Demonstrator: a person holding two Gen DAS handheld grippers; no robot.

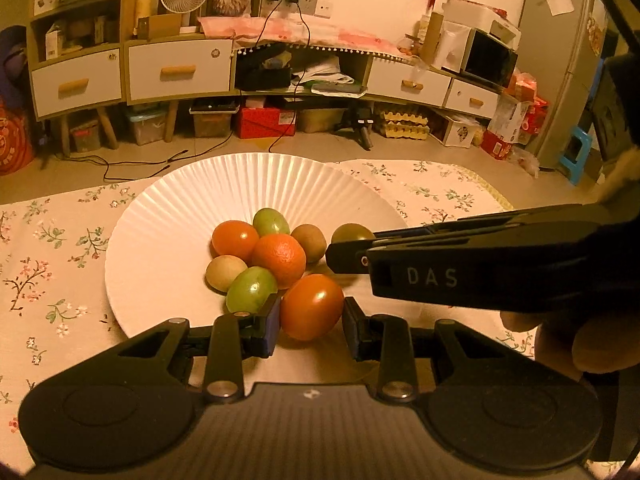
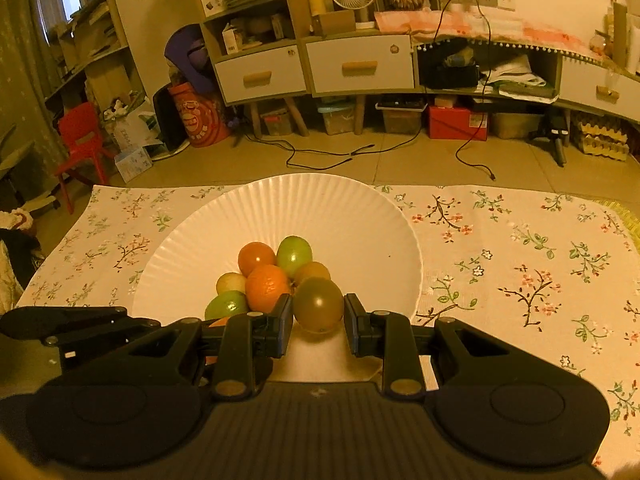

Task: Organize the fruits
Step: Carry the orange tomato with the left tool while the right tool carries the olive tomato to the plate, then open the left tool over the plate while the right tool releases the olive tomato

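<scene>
A white fluted paper plate [image 1: 168,216] [image 2: 360,216] holds a cluster of small fruits: an orange [image 1: 279,260] [image 2: 267,288], red tomatoes, green ones and brownish ones. My left gripper [image 1: 310,320] has its jaws around an orange-red tomato [image 1: 311,306] at the plate's near edge, with small gaps on both sides. My right gripper [image 2: 318,320] brackets an olive-brown fruit [image 2: 319,304] [image 1: 351,233], its pads close on both sides. In the left wrist view the right gripper reaches in from the right.
The plate lies on a floral tablecloth [image 2: 520,264] [image 1: 48,248]. Beyond the table edge are the floor with cables [image 2: 320,156], low cabinets with drawers [image 2: 360,66] and boxes. A hand [image 1: 560,340] holds the right gripper.
</scene>
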